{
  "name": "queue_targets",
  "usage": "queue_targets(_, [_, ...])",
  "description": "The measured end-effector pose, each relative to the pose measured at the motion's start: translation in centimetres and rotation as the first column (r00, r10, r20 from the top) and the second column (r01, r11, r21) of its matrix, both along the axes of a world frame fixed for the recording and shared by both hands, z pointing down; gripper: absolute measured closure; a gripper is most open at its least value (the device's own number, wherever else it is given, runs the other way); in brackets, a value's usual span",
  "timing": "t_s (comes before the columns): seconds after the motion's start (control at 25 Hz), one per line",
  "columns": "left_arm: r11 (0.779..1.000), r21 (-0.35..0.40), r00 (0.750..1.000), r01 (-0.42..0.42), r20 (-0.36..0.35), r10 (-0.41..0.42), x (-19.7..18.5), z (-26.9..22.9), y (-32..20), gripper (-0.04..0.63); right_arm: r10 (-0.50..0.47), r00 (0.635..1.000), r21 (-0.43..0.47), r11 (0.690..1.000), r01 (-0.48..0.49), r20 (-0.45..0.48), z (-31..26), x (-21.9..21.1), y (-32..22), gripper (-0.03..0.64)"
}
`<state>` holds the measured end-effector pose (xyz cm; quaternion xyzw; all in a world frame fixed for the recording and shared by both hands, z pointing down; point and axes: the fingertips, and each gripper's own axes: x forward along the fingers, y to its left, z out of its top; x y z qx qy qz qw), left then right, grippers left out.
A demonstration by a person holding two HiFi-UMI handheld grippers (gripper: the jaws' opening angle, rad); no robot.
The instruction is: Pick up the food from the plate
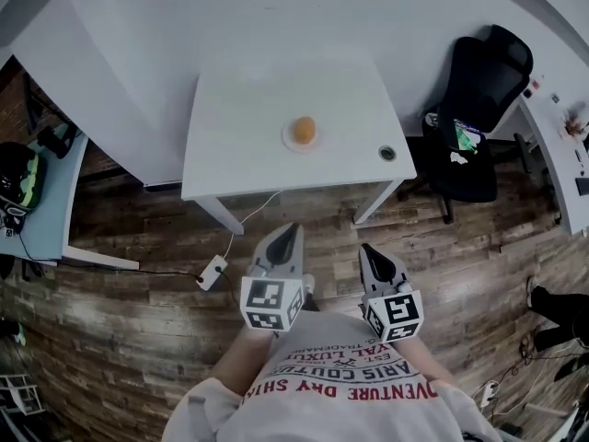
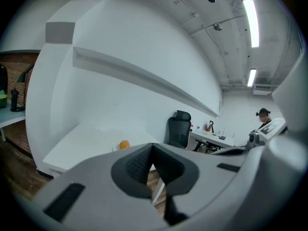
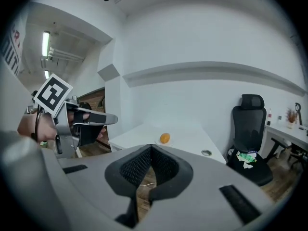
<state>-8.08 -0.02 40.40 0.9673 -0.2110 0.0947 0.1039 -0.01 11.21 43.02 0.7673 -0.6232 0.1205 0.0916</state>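
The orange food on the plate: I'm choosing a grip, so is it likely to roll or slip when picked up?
The food looks round and smooth, so it may roll if nudged and slip under a pinch. The plate looks shallow, so it probably won't stop it. Firmness can't be told.

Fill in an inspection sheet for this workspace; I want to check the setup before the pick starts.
Surface: white table, mostly bare.
Job's things: orange food sits on a small plate near the table's middle.
Clutter: one small round fitting by the table's near right corner.
Grippers: left tool and right tool are both shut with nothing between the jaws, held over the floor short of the table.
Cables: white cable runs from under the table to a white box on the floor.
Surroundings: wooden floor, black office chair to the right, side desk to the left.
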Motion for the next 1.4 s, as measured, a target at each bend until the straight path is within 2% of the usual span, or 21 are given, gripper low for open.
queue_targets(0.32, [0.999,-0.005,0.999,-0.042,-0.03,0.042,6.9,-0.5,-9.8,0.591,0.038,0.999,-0.013,0.999,-0.039,-0.009,0.0,6.0,-9.0,0.606])
queue_targets(0.68, [0.998,-0.048,0.999,-0.035,0.02,0.036,11.1,1.8,-15.1,0.591,0.054,0.998,-0.039,0.998,-0.053,0.036,1.0,11.1,-14.6,0.606])
queue_targets(0.84, [0.998,-0.052,0.999,0.022,0.045,-0.02,12.5,2.5,-17.6,0.591,-0.004,0.998,-0.041,0.999,0.006,0.059,1.6,13.4,-17.9,0.606])
queue_targets(1.0, [0.992,-0.051,0.992,0.116,0.061,-0.113,14.0,2.7,-20.8,0.591,-0.086,0.994,-0.025,0.996,0.087,0.062,1.4,16.3,-22.1,0.606])
queue_targets(1.2, [0.977,-0.059,0.977,0.204,0.077,-0.199,17.5,2.7,-24.1,0.591,-0.189,0.977,-0.043,0.98,0.193,0.097,1.4,20.7,-26.6,0.606])
queue_targets(1.4, [0.953,-0.076,0.95,0.292,0.136,-0.28,20.4,4.3,-26.1,0.591,-0.276,0.954,-0.06,0.957,0.285,0.119,1.8,24.8,-29.9,0.606])
